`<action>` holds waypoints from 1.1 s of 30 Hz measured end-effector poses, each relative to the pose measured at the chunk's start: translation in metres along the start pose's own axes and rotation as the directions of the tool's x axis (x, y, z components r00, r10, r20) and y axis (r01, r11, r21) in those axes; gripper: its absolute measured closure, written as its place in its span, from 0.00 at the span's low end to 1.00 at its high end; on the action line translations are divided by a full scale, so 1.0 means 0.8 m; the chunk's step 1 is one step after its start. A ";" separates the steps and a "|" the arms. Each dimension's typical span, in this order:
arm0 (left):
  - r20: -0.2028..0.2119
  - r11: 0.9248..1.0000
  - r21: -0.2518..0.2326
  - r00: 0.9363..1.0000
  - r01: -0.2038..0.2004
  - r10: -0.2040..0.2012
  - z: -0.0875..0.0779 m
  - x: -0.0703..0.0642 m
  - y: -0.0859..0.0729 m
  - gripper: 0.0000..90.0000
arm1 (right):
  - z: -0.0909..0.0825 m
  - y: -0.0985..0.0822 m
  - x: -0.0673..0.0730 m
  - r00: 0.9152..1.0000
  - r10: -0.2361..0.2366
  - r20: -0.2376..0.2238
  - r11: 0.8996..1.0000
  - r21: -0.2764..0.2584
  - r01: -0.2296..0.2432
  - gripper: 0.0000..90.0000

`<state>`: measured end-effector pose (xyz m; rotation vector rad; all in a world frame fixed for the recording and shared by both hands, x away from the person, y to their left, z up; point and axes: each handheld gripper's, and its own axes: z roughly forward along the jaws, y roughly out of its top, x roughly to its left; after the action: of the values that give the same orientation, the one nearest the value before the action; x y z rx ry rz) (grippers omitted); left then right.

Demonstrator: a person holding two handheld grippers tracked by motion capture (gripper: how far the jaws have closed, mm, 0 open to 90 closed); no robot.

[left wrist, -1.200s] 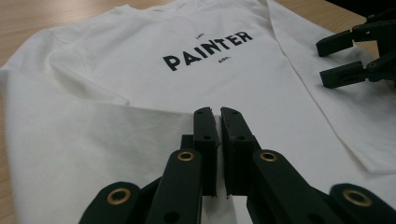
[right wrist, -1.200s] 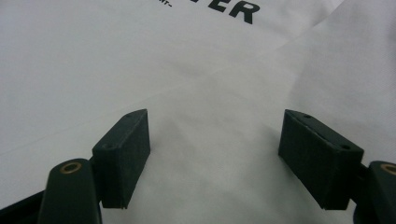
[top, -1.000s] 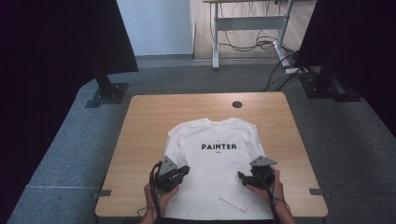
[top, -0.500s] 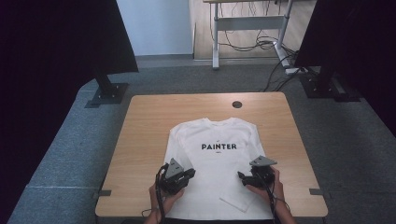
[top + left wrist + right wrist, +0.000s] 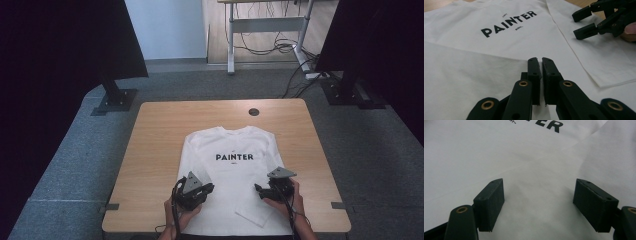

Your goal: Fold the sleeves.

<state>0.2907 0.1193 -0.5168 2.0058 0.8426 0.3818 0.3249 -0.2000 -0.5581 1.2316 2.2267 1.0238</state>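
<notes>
Nearest you, your left gripper (image 5: 204, 190) rests low over the near left part of the white shirt (image 5: 230, 175), its jaws pressed together. In the left gripper view they stand almost touching with only a thin slit between them, and whether a pinch of cloth is caught in that slit cannot be told. Your right gripper (image 5: 260, 190) sits over the near right part of the shirt with its jaws spread wide, bare fabric lying between them and neither pad pressing on it.

The shirt lies front up on the wooden counter (image 5: 150, 150), hem at the near edge, collar toward the far side, the word PAINTER (image 5: 234, 157) across the chest. Both sleeves look already turned in over the body: the right sleeve (image 5: 260, 210) lies slanted across the near right part, its cuff end close to the hem, and a crease on the left marks the other one.

So, as a judgement, the sleeve folds are done and the body fold is what remains. You have yet to take hold of the near hem with both grippers and carry it toward the collar. The right gripper must first close on cloth.

Farther off, a round cable hole (image 5: 254, 111) sits near the counter's far edge.
</notes>
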 end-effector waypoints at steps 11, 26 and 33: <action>-0.003 1.000 0.012 1.000 0.000 0.000 0.006 -0.004 -0.001 0.95 | 0.000 0.000 0.000 1.000 0.000 0.000 1.000 0.000 0.000 0.27; 0.007 1.000 0.008 1.000 -0.019 0.018 0.012 -0.017 0.002 0.95 | 0.000 0.000 0.000 1.000 -0.001 0.000 1.000 0.000 0.001 0.27; 0.023 0.999 0.014 0.999 -0.045 0.045 0.018 -0.029 0.002 0.95 | 0.000 0.000 0.000 1.000 -0.001 0.000 1.000 0.000 0.001 0.27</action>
<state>0.2826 0.0936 -0.5225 2.0417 0.7895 0.3782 0.3249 -0.2000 -0.5581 1.2309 2.2266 1.0234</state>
